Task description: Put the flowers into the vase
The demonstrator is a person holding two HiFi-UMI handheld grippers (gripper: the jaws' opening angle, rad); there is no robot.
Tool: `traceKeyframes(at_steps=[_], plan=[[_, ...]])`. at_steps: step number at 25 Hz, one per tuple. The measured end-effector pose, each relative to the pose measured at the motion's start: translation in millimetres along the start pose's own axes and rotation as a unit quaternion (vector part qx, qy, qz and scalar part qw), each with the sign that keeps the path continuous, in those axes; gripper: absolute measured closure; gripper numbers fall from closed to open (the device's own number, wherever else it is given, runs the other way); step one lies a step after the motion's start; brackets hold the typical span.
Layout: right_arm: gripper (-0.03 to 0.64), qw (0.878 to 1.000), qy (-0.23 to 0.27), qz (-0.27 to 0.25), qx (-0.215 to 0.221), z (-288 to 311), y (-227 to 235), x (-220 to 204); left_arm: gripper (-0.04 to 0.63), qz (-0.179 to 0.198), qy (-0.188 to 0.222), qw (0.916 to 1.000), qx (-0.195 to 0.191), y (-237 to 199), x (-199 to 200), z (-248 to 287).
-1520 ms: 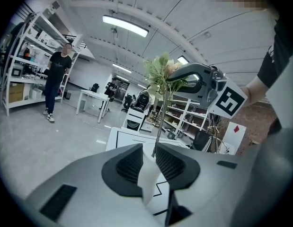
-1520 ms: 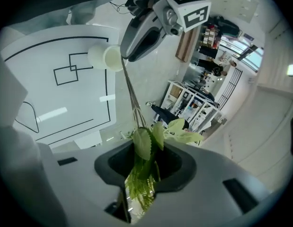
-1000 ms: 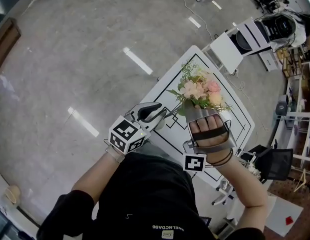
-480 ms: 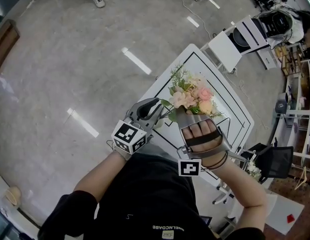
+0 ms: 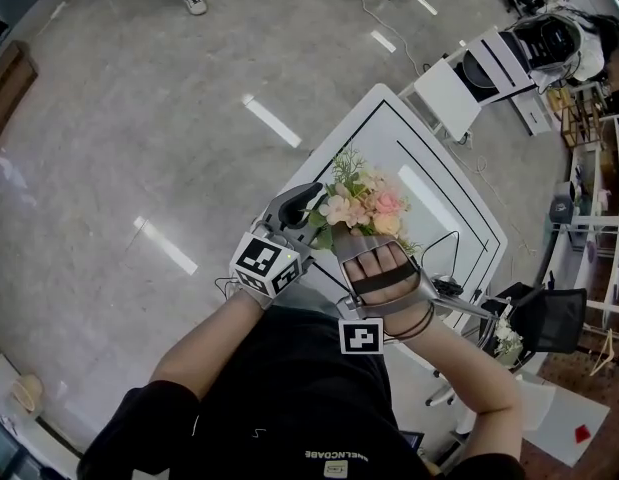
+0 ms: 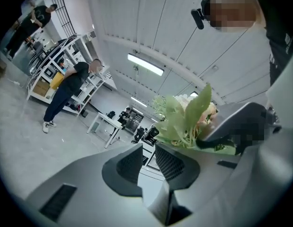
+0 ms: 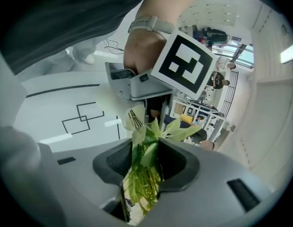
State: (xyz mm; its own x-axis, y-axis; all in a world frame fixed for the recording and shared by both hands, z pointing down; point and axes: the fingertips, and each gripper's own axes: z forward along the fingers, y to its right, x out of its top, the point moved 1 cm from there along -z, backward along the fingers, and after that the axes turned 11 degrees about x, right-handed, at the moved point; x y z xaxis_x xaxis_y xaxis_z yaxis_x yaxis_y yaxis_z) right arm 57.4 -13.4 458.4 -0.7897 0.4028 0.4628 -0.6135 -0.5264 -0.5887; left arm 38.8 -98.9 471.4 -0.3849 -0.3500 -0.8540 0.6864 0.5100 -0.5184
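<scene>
A bouquet (image 5: 361,200) of pink, cream and peach flowers with green leaves hangs in the air over the near edge of the white table (image 5: 429,168). My right gripper (image 5: 364,230) is shut on it, and its jaws have just been opening. In the right gripper view the green stems (image 7: 144,178) fill the gap between those jaws (image 7: 145,148). My left gripper (image 5: 307,200) sits just left of the bouquet, almost touching the leaves. Its jaws (image 6: 148,148) stand a little apart with nothing between them, and the bouquet (image 6: 189,119) is off to their right. No vase shows in any view.
The table carries black lines (image 7: 82,117) and a black cable (image 5: 444,268). White furniture (image 5: 459,93) stands beyond its far corner and a black chair (image 5: 544,328) at the right. A person (image 6: 66,93) stands by shelves across the room.
Both grippers and the bouquet have shifted left and nearer to my body. The left gripper has turned toward the bouquet and closed in on it.
</scene>
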Motion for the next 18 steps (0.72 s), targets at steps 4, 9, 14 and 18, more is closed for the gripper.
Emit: traceKeyframes(at_steps=[4, 9, 14, 18], plan=[[0.485, 1.000, 0.006, 0.010, 0.001, -1.1, -7.8, 12.7, 0.511, -0.006, -0.002, 1.0000, -0.003, -0.7, -5.7, -6.7], [0.468, 0.999, 0.026, 0.027, 0.006, -5.5, -11.4, 23.0, 0.509, -0.014, -0.009, 0.9999, -0.001, -4.1, -4.5, -15.7], [0.440, 0.998, 0.048, 0.046, 0.009, -10.9, -8.2, 35.1, 0.509, -0.002, -0.014, 0.9999, 0.003, -11.6, -3.1, -31.2], [0.423, 0.997, 0.059, 0.055, 0.016, -17.7, -11.6, 40.0, 0.509, -0.001, -0.014, 0.9999, 0.003, -12.7, -2.3, -41.1]])
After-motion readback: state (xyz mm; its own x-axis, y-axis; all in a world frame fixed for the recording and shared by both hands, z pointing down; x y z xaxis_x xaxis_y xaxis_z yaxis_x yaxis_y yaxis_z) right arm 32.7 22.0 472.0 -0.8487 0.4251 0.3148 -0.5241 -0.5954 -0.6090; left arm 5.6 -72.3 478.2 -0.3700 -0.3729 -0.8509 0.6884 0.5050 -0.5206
